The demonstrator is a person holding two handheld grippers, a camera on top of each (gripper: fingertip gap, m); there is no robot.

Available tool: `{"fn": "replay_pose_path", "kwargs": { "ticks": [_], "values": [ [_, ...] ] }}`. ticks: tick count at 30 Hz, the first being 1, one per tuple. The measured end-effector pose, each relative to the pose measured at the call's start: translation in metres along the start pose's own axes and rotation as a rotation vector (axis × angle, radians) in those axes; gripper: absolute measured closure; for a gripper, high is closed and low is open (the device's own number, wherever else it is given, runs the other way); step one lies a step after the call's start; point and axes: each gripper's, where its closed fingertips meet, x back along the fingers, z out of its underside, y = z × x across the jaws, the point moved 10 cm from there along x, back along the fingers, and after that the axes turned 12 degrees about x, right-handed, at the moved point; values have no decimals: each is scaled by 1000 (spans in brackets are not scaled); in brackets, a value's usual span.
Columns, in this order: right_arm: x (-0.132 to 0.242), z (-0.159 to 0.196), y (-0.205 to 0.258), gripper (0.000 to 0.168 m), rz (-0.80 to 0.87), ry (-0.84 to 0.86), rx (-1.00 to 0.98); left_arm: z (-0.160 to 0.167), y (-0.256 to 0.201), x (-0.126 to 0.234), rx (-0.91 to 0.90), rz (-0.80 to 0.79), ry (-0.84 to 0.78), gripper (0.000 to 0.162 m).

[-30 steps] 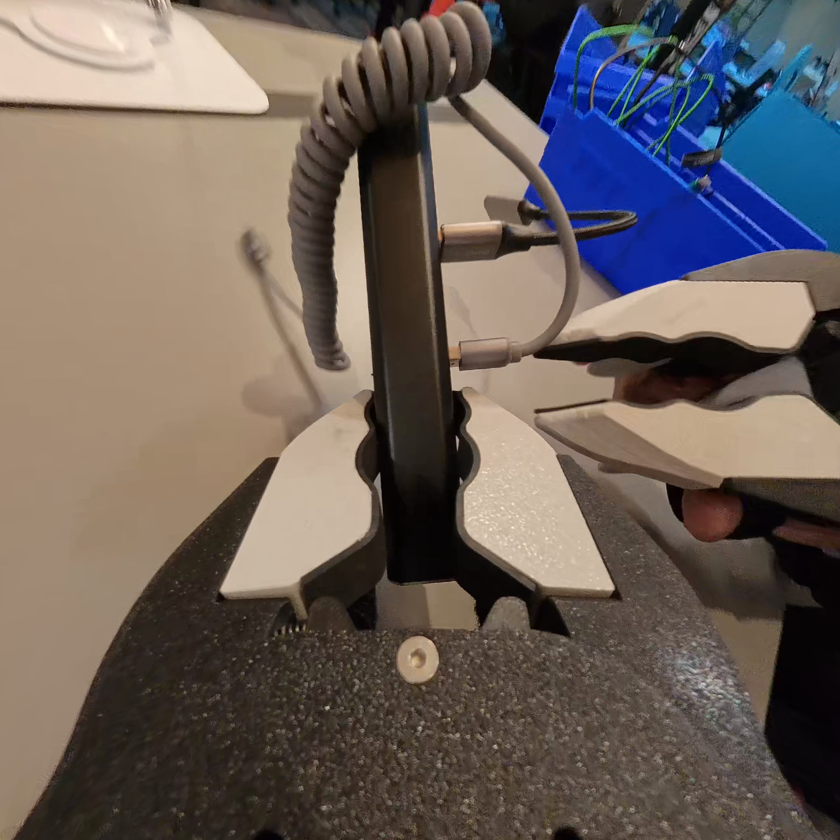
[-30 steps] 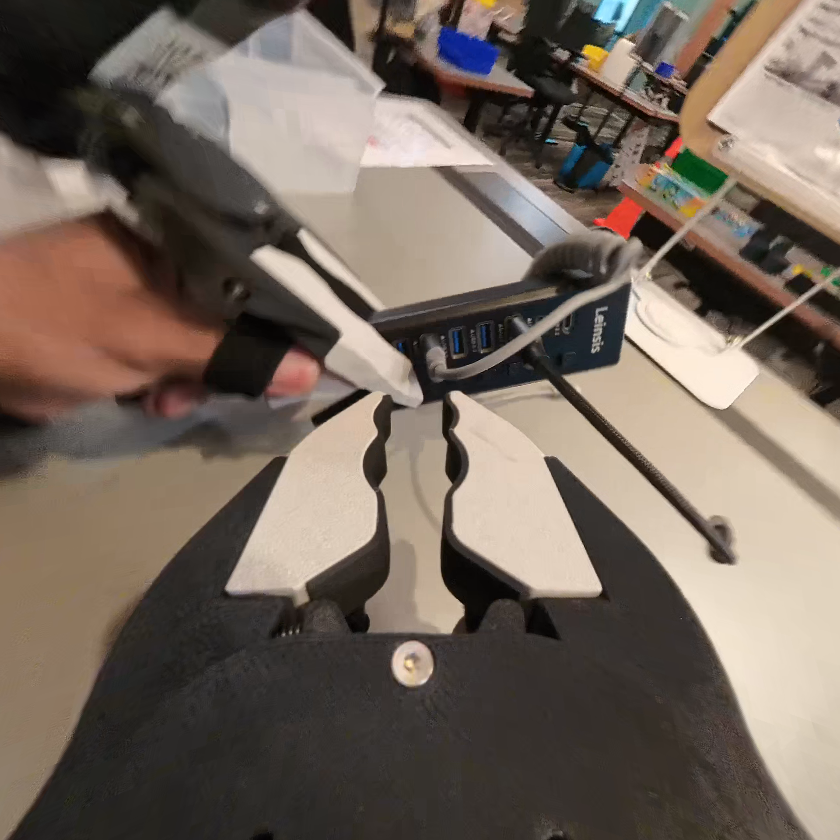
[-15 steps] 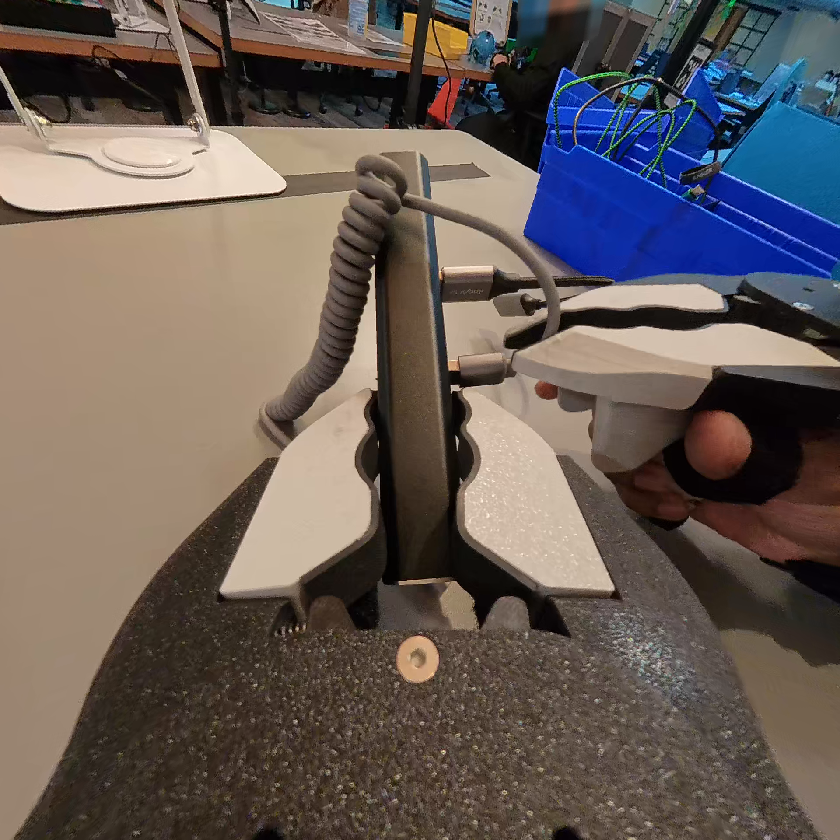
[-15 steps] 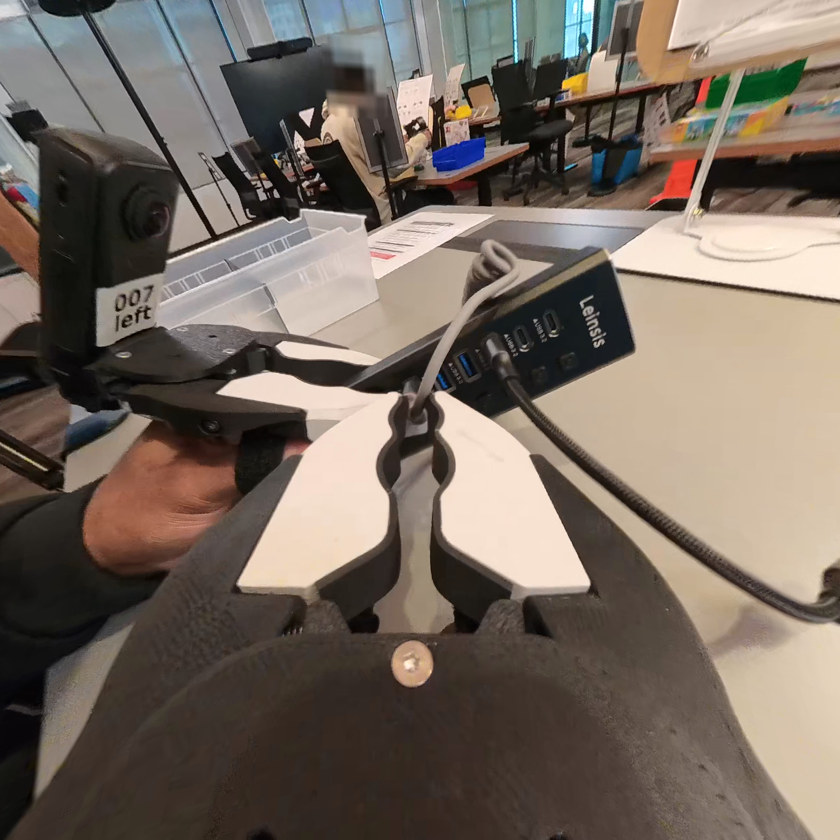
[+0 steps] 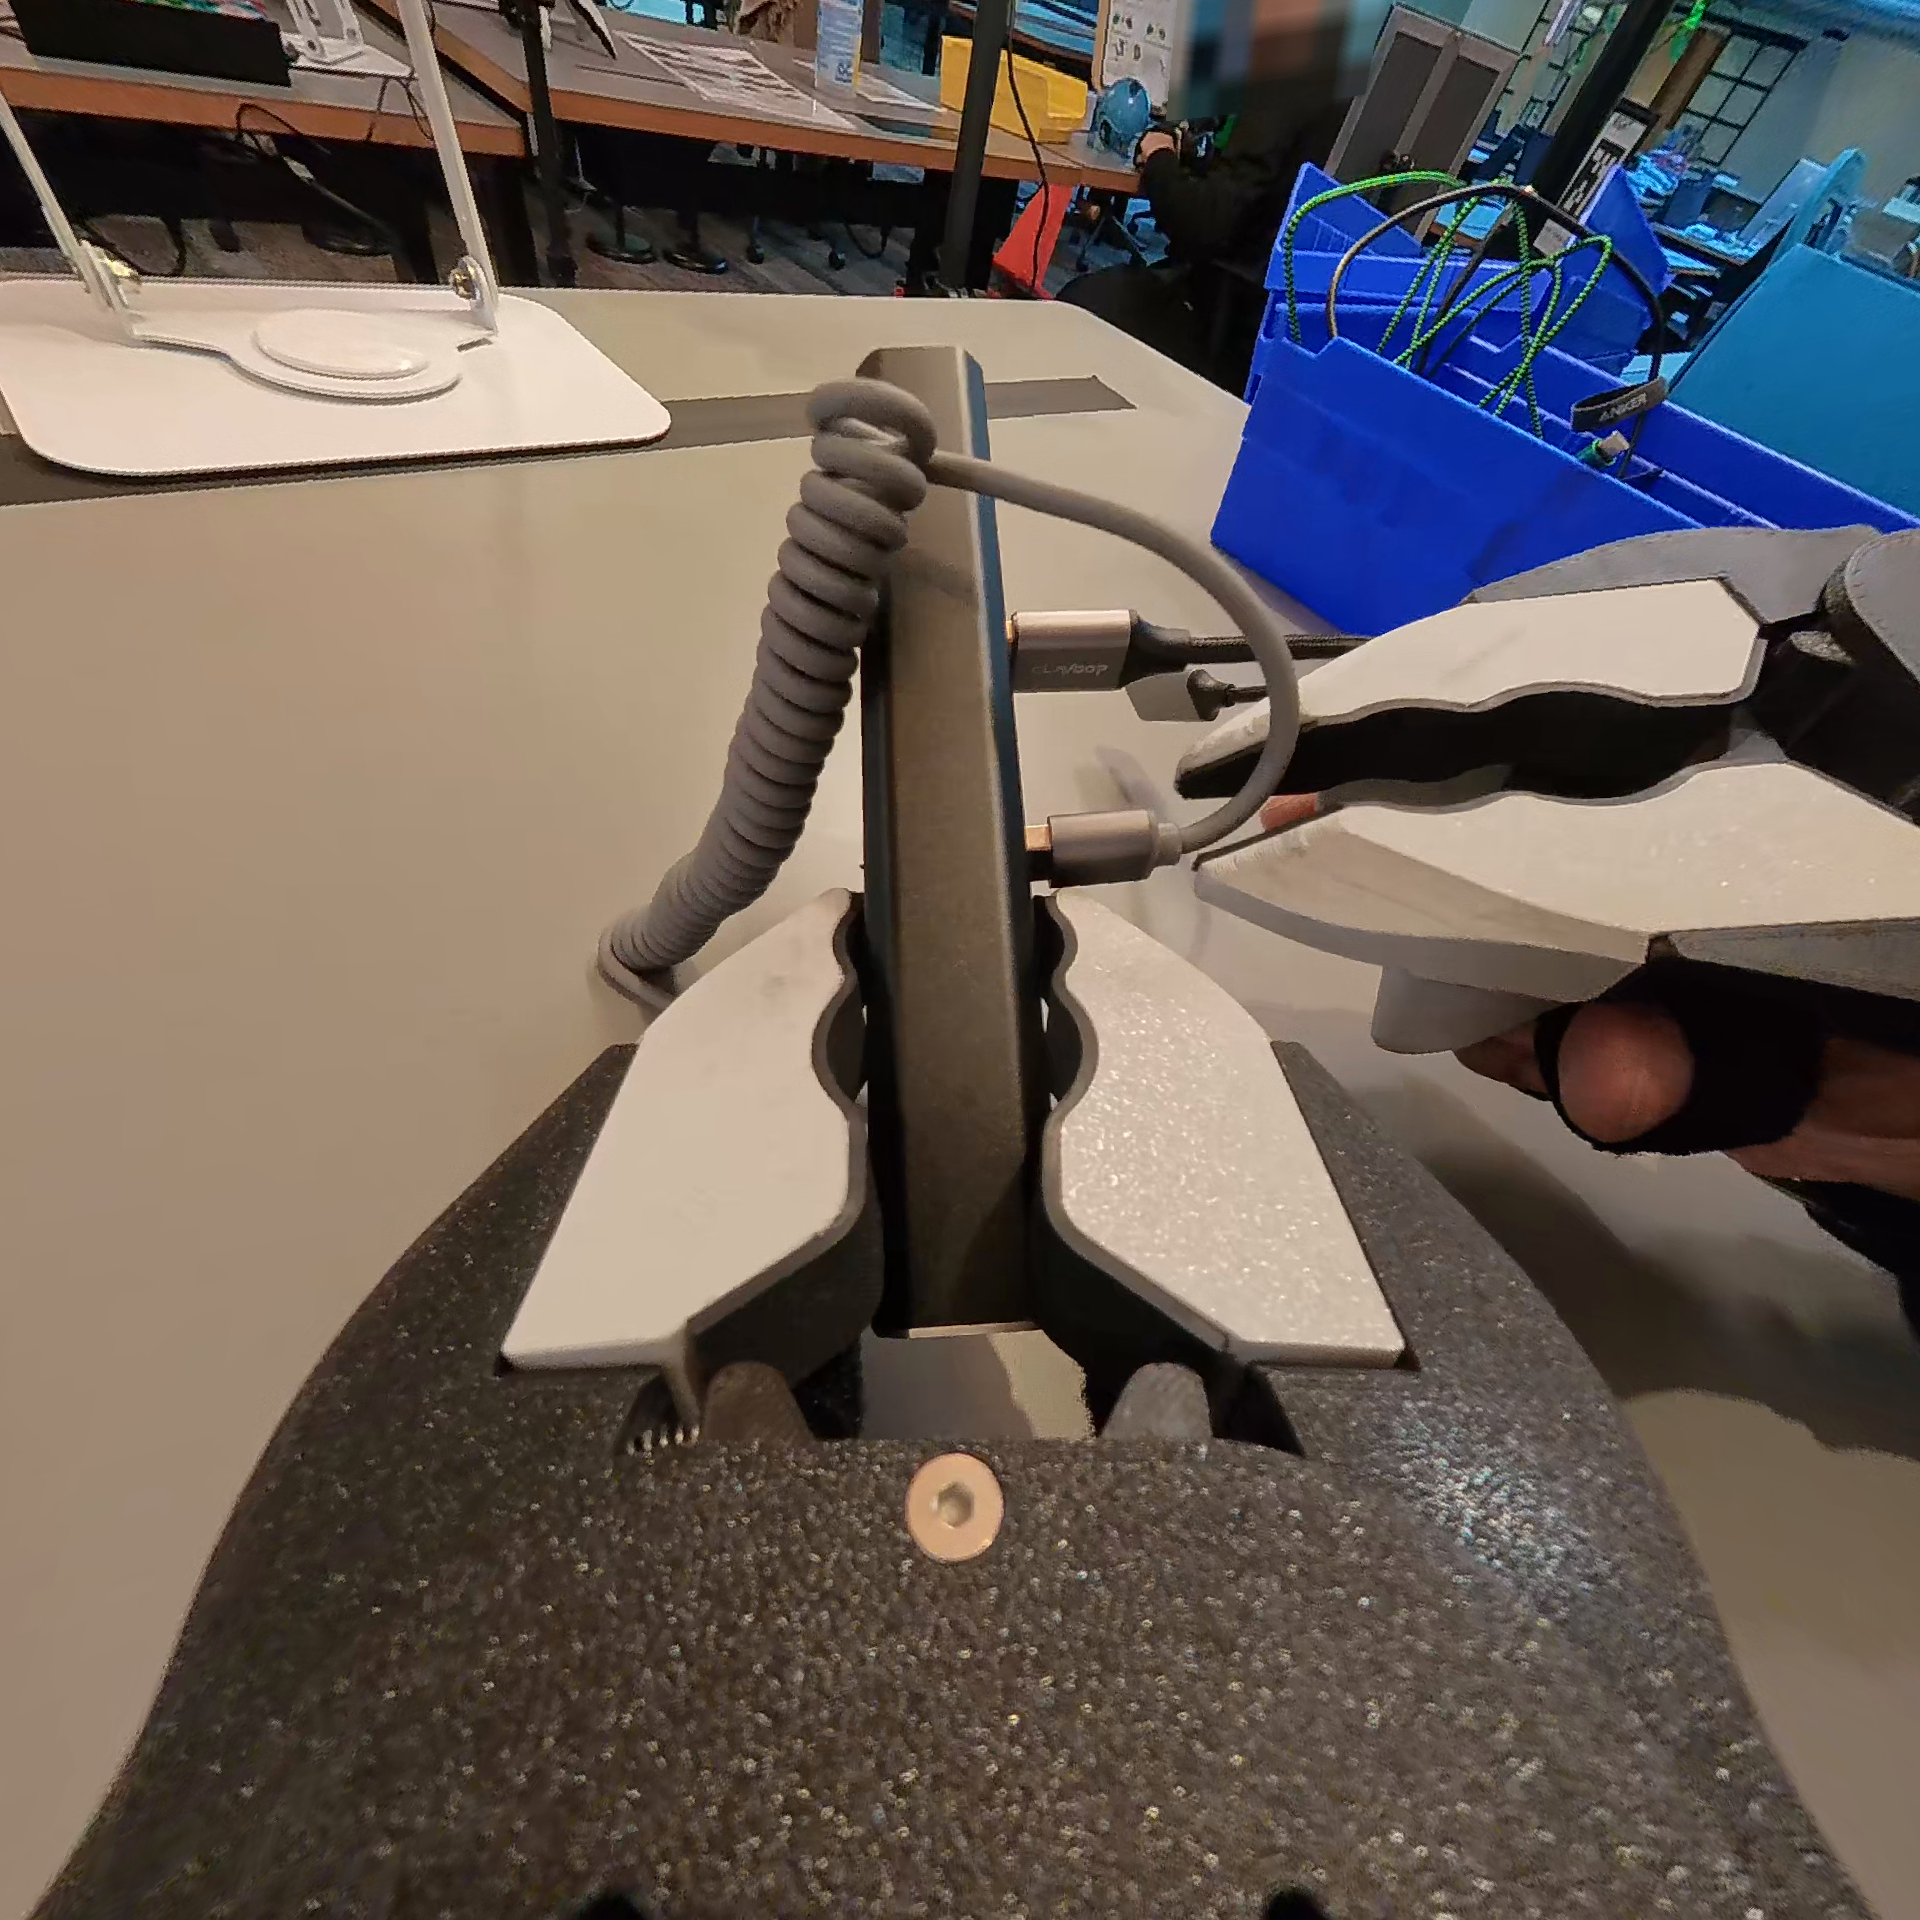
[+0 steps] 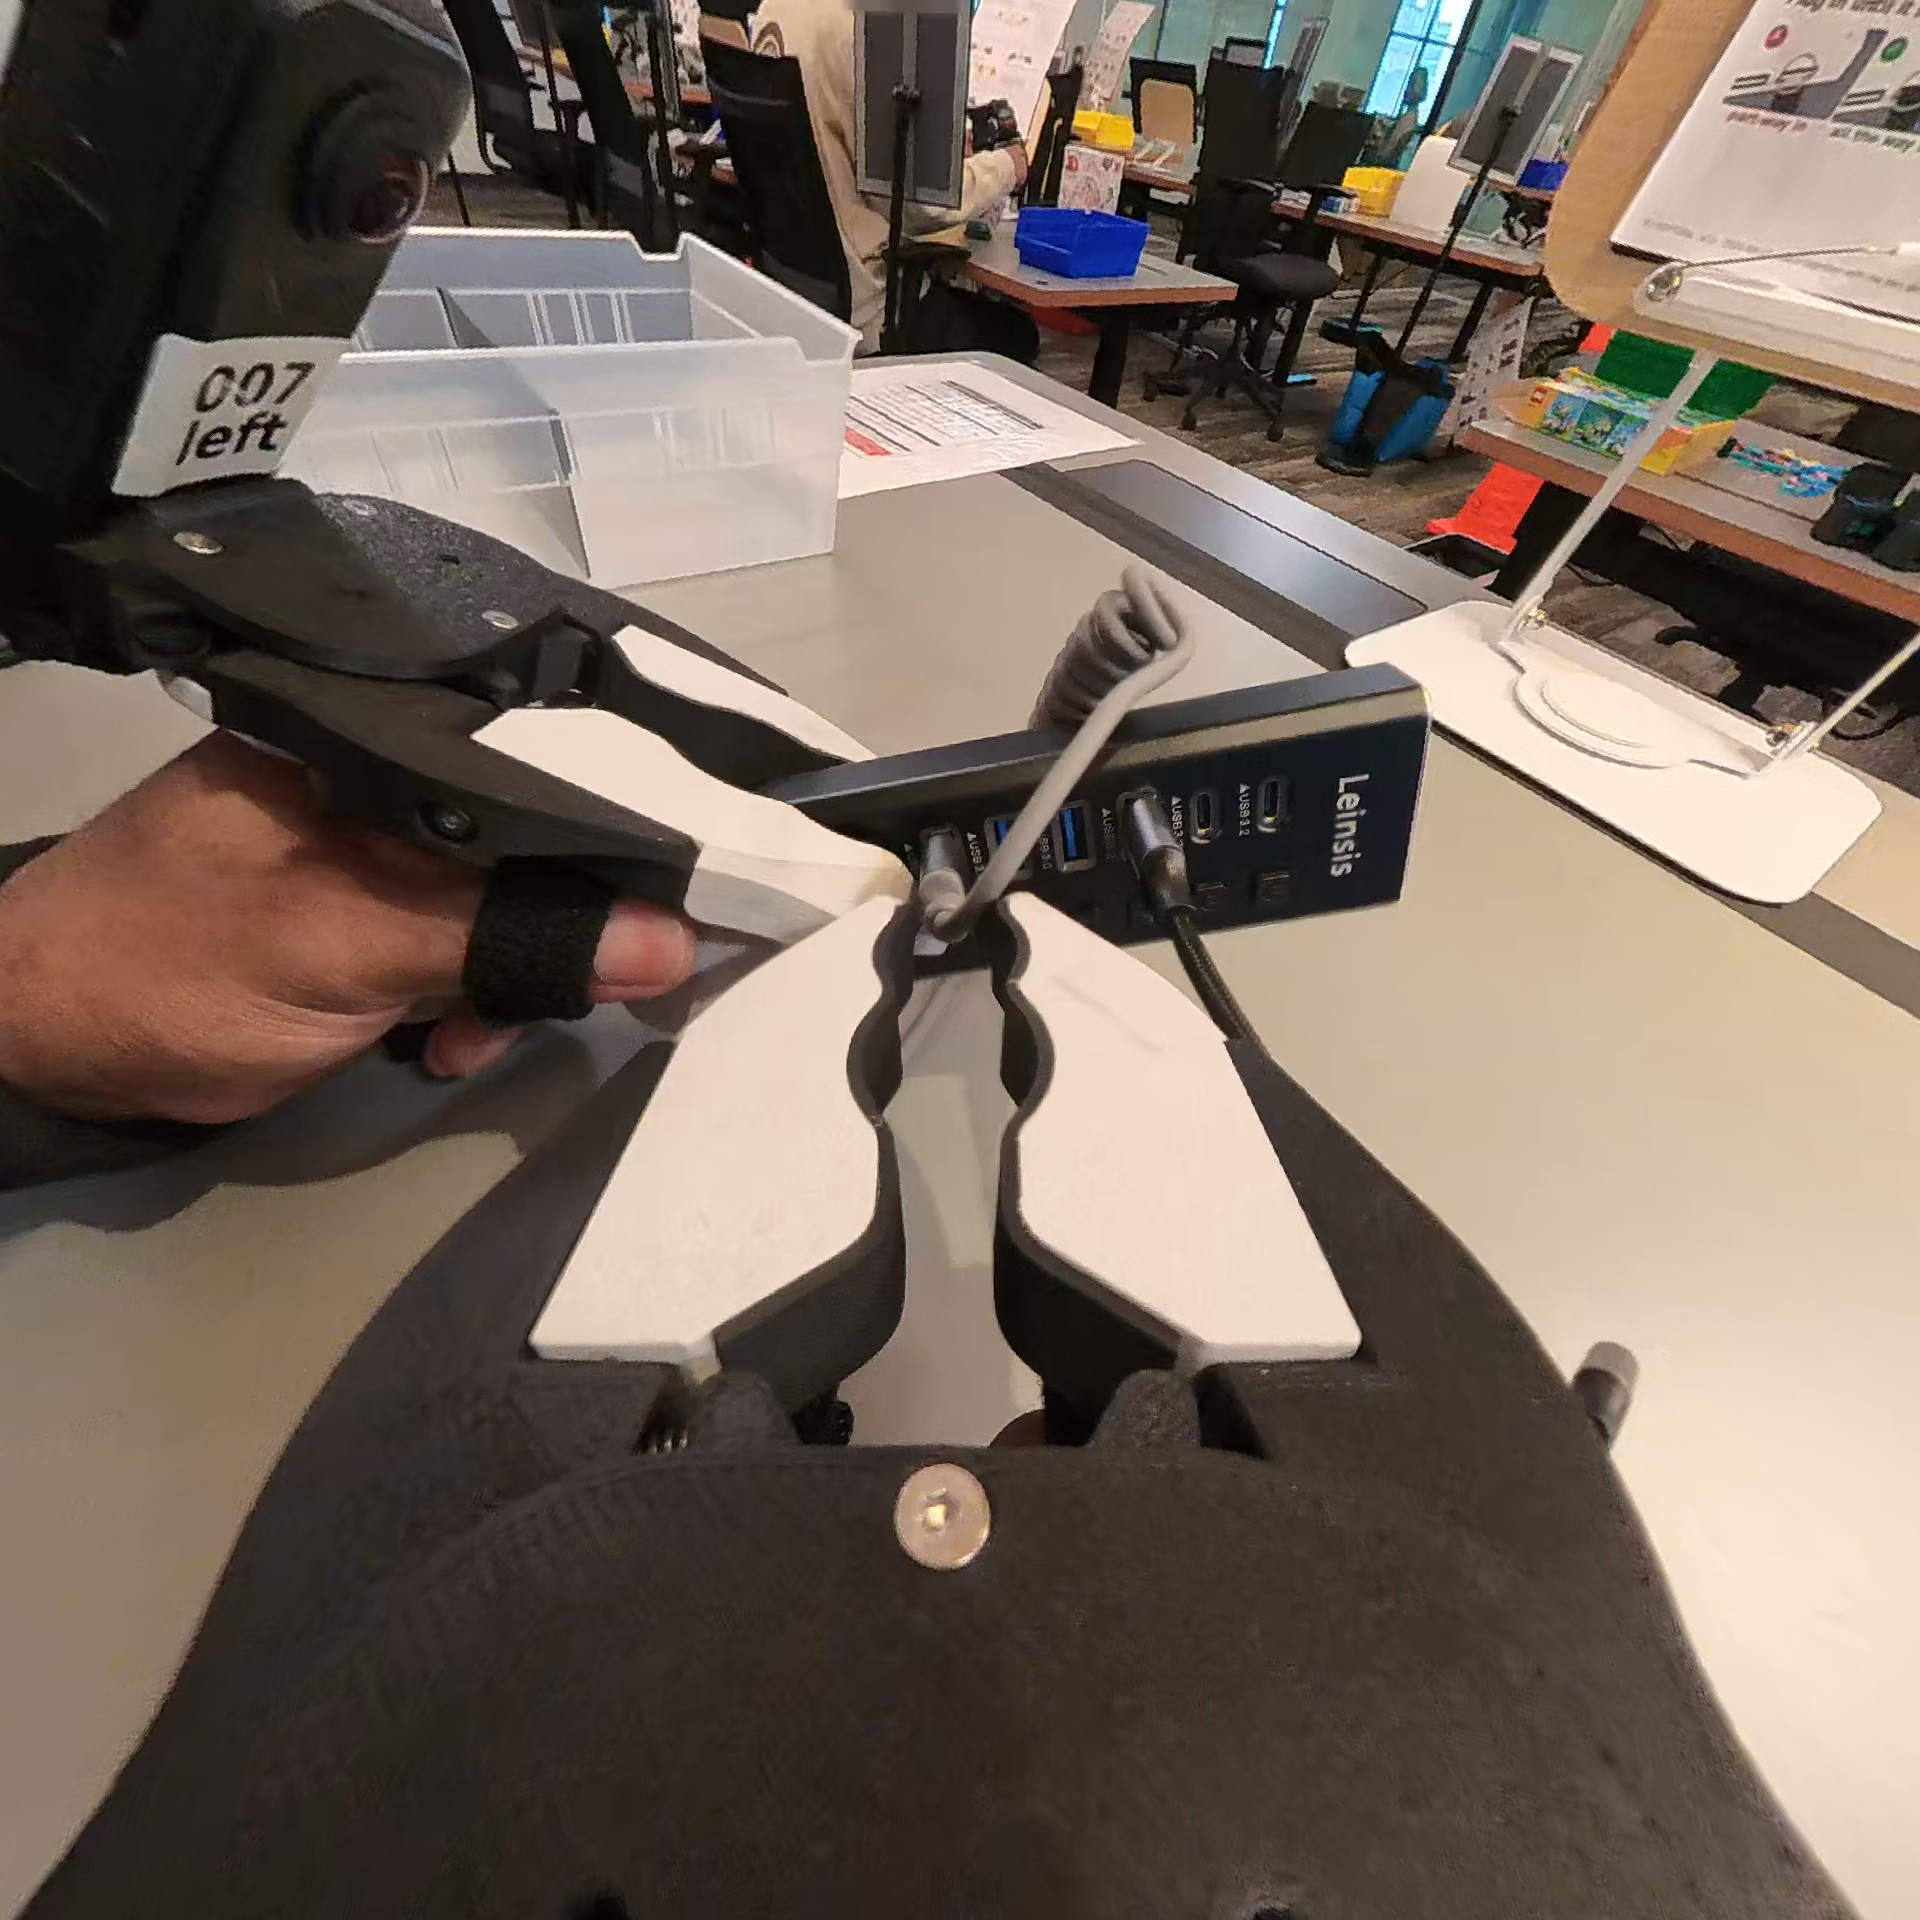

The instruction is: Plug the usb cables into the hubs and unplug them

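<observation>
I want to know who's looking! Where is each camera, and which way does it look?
Left wrist view: on the left hand-held gripper, looking along the hub it clamps; right hand-held gripper enters.
Right wrist view: on the right hand-held gripper, facing the hub's ports; left hand shows.
Both share the hub and grey cable.

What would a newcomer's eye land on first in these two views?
The dark hub, clamped on edge in the left tool at centre. Next, the grey coiled cable draped over its far end, its plug seated in a near port, with the right tool at the cable just behind it.
</observation>
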Motion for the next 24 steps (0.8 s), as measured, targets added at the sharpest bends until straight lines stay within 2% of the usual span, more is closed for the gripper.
{"fn": "replay_pose_path", "kwargs": {
  "ticks": [17,24],
  "values": [
    [-8,-2,4,161,12,108,127,0,0,-1,48,50,-1,132],
    [-7,-1,4,158,19,61,123,2,0,-2,69,79,20,132]
  ]
}}
